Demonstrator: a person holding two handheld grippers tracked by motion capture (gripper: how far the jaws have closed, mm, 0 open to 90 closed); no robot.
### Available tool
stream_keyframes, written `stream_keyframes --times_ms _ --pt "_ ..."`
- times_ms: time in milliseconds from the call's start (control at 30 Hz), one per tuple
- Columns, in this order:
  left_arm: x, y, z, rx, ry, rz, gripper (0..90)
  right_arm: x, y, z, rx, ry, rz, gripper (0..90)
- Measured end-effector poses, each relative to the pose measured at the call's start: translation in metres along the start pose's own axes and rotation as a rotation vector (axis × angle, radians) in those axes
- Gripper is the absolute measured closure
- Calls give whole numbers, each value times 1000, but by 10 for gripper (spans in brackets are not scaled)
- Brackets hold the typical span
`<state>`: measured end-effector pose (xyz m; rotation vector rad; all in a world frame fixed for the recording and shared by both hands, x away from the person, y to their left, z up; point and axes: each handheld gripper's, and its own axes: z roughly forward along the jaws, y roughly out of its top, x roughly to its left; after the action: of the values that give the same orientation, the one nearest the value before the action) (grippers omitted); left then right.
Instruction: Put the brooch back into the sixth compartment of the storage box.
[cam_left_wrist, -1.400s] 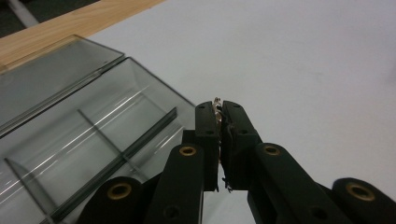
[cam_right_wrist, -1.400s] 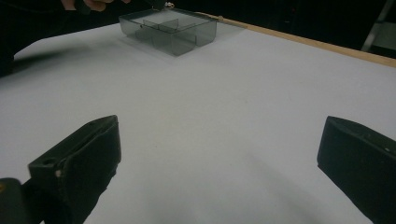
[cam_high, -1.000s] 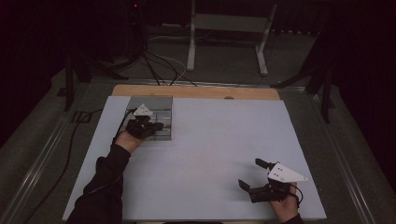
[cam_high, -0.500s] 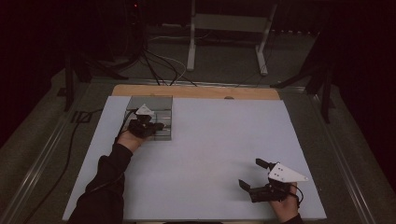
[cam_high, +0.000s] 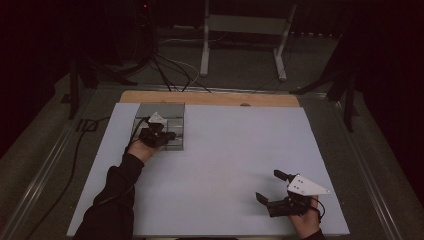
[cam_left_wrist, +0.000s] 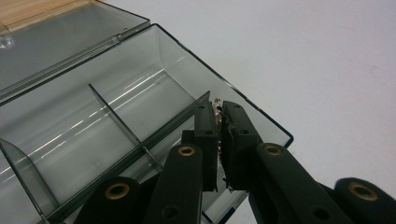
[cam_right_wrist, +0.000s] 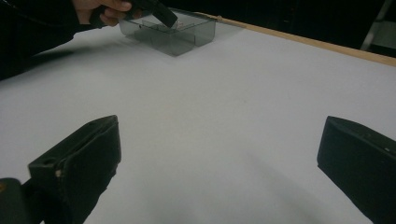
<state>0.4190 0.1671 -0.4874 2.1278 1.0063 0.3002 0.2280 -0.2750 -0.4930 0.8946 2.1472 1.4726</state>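
Observation:
A smoky clear compartment box lies open at the table's far left, its lid folded back. My left gripper hangs over the box's near-right compartment. In the left gripper view, the left gripper is shut on a small metal piece, of which just a sliver peeks out at the tips. My right gripper rests low at the table's front right, open with nothing in it. In the right gripper view, the right gripper has its fingers wide apart and faces the distant box and the left gripper.
A pale blue-white sheet covers the table, with a wooden strip along its far edge. Cables and metal stand legs lie on the dark floor beyond. Thin dividers split the box into compartments.
My left gripper has edged slightly to the right over the box. The right gripper has barely shifted.

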Motion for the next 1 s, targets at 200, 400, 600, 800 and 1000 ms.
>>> stream_keyframes --times_ms 200,400,600,800,1000 --pt "1 1 -3 -26 30 -31 660 0 0 0 0 2 0 0" --pt "-2 3 -9 -40 16 -46 435 0 0 0 1 2 -2 0" --pt "-7 3 -13 -45 0 -55 307 0 0 0 1 2 -3 0" --pt "-11 3 -18 -53 -16 -62 175 0 0 0 2 5 -3 0" --pt "-14 5 -26 -67 -3 -95 40 0 1 0 1 7 -5 0"
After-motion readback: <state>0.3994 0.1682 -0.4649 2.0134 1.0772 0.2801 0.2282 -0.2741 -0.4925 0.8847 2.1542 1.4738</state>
